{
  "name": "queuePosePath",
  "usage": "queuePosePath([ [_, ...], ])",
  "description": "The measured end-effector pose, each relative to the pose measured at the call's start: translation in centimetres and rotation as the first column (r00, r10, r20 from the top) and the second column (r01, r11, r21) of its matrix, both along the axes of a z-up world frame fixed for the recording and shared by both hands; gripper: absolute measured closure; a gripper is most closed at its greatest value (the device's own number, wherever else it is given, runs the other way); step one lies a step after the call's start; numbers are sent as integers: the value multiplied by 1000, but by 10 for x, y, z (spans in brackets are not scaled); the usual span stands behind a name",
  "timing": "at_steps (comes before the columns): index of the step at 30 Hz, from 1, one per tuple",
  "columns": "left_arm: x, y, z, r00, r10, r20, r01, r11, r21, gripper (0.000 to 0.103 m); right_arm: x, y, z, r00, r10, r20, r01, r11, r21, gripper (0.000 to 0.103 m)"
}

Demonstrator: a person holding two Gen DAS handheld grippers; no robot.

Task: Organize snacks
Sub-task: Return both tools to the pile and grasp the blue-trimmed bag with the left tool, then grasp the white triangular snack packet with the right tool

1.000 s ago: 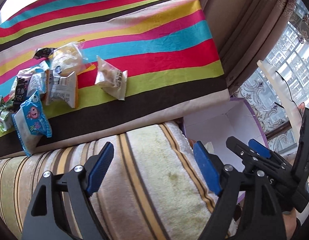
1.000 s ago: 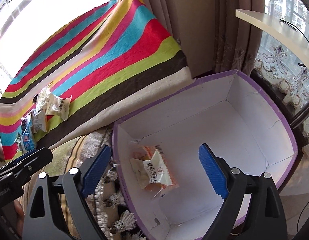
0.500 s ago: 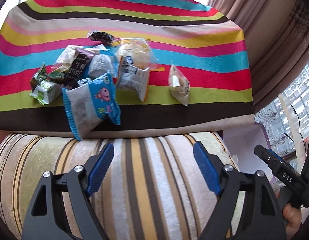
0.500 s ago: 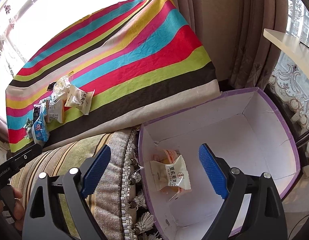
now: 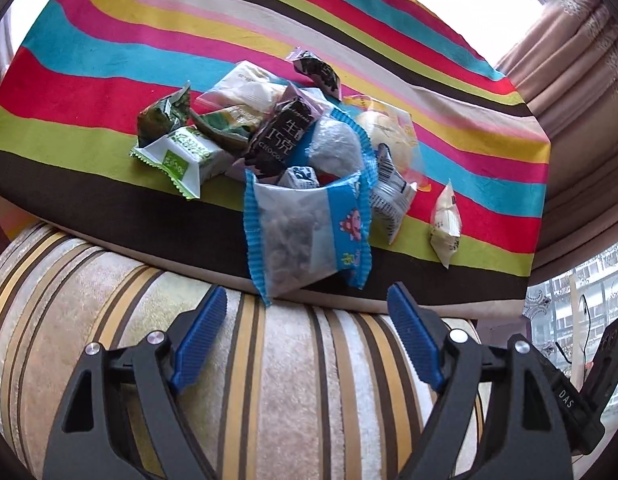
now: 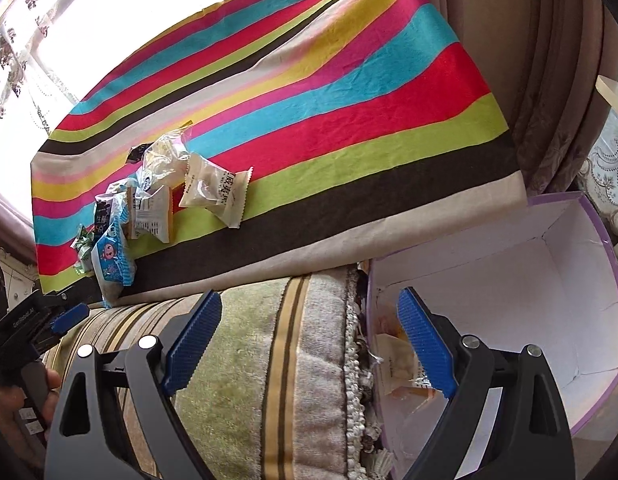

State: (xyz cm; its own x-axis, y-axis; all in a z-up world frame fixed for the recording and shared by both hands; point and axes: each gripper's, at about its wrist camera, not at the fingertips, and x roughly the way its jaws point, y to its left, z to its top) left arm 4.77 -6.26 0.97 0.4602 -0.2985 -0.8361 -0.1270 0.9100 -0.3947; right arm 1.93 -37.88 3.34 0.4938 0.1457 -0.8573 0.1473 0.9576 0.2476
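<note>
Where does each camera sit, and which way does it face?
Left wrist: on the left hand-held gripper, looking down past its open jaws at the snack pile on the striped cloth.
Right wrist: on the right hand-held gripper, open, over the cushion and box; a hand shows at left.
Shared: pile, cloth, cushion.

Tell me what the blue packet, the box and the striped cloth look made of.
Blue packet: thin glossy plastic film, clear window, crimped edges. Box: looks like cardboard, matte white inside, purple rim, creased corners. Striped cloth: woven fabric, matte, fine wrinkles; fibre unclear.
</note>
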Motion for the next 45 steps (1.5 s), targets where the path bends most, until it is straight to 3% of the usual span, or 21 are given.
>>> queuePosePath([
  [6,12,2,-5,1000,0,-13,0,1000,-19,9,20,18,-5,1000,29,-10,-30,999,-38,16],
  [12,27,-2,-13,999,3,-34,-3,1000,-26,7,43,32,-11,998,62,-23,-63,996,-69,16],
  [22,41,-7,-21,999,5,-51,-6,1000,-20,7,86,41,-18,999,-2,-38,6,994,112,16],
  [35,44,-11,-23,999,-7,-33,7,1000,-4,8,132,54,-29,999,-28,-35,33,987,155,16],
  [41,44,-9,-22,1000,4,-28,-4,1000,13,17,141,65,-36,998,-4,-59,10,995,98,14],
  [45,44,-10,-22,1000,2,-22,-2,1000,26,30,144,76,-37,997,19,-71,-18,1000,25,13],
])
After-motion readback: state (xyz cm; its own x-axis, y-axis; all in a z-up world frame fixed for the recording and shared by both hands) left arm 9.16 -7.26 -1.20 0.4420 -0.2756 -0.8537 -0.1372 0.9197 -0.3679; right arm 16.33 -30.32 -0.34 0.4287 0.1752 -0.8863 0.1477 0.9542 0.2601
